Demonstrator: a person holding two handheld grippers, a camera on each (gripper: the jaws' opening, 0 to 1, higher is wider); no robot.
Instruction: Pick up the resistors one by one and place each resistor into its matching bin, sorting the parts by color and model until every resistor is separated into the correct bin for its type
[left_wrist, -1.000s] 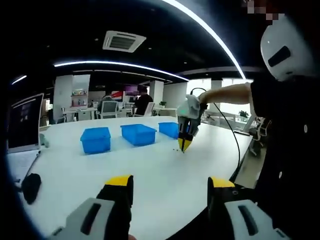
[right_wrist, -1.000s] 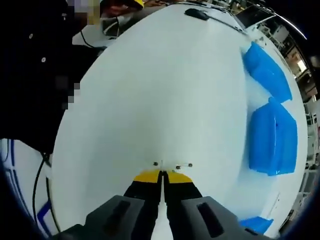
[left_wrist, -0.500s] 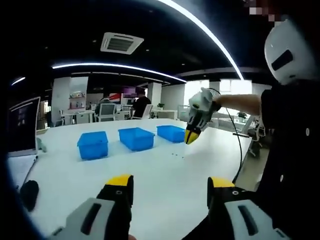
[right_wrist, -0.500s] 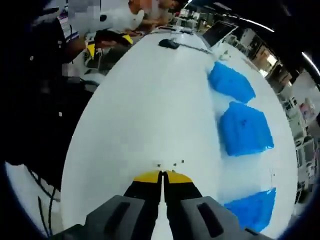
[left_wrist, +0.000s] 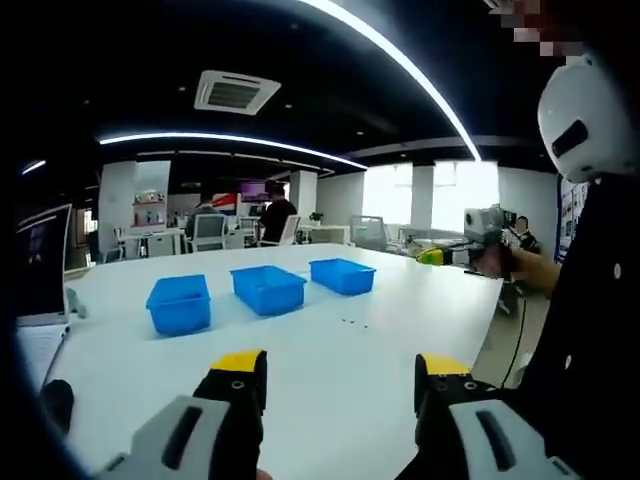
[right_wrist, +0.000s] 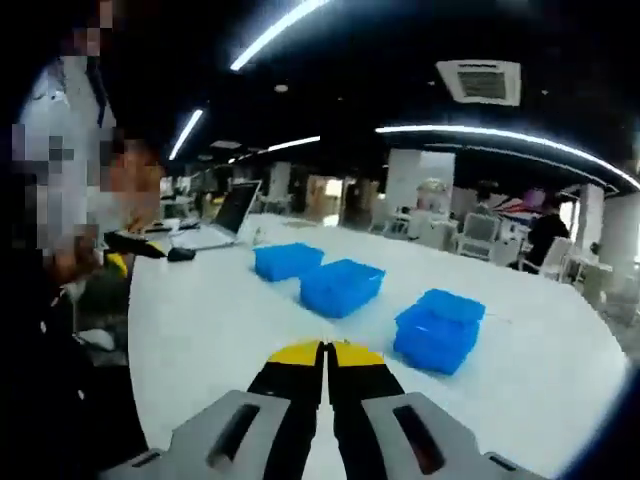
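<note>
White table (left_wrist: 330, 370) carries three blue bins (left_wrist: 268, 288); left fingers (left_wrist: 240, 365) spread, right fingers (right_wrist: 300, 355) pressed together.

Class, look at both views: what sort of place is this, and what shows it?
Probably an open-plan office: a long white table, a laptop, office chairs beyond, and a ceiling air-conditioning vent.

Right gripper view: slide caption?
Right gripper, jaws shut, raised over the white table facing three blue bins.

Three blue bins (left_wrist: 267, 288) are sitting on the counter (left_wrist: 330, 370); a few tiny resistors (left_wrist: 352, 322) are lying near them.
</note>
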